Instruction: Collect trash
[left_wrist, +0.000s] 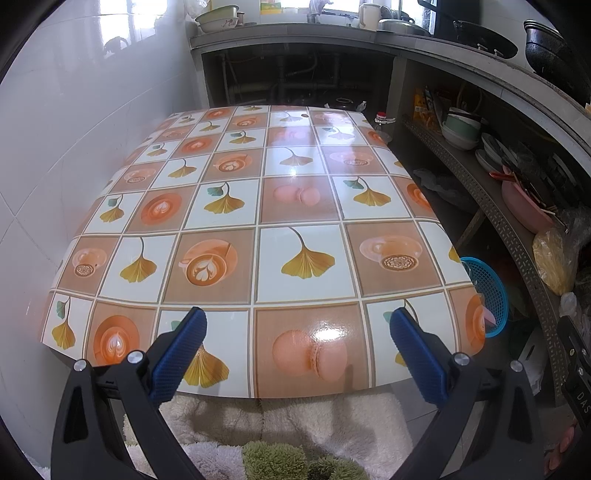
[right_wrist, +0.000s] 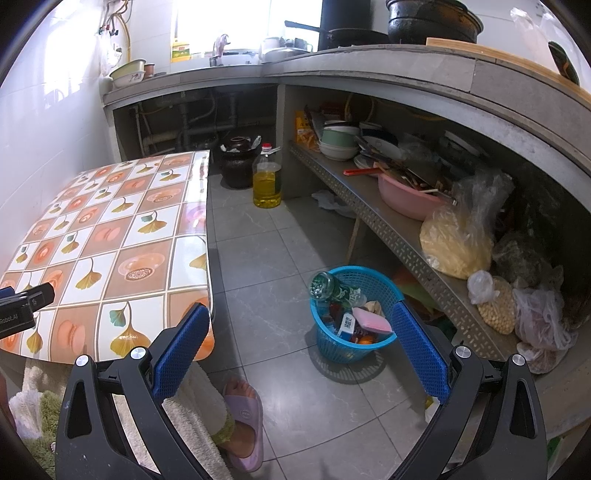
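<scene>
At the left of the right wrist view, the table (right_wrist: 110, 236) carries no loose items. The left gripper (left_wrist: 297, 350) is held over its near edge, jaws spread, nothing gripped. The right gripper (right_wrist: 297, 347), jaws likewise spread and empty, is aimed at the blue basket (right_wrist: 356, 314) on the floor at lower centre, where the trash (right_wrist: 354, 317) is gathered; collection appears complete.

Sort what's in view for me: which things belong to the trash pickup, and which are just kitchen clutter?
Job:
blue basket on the floor
the bottle and pink packet in it
left gripper, right gripper, both open and holding nothing

Lying about:
oil jug
dark jar
pink basin
bagged food
</scene>
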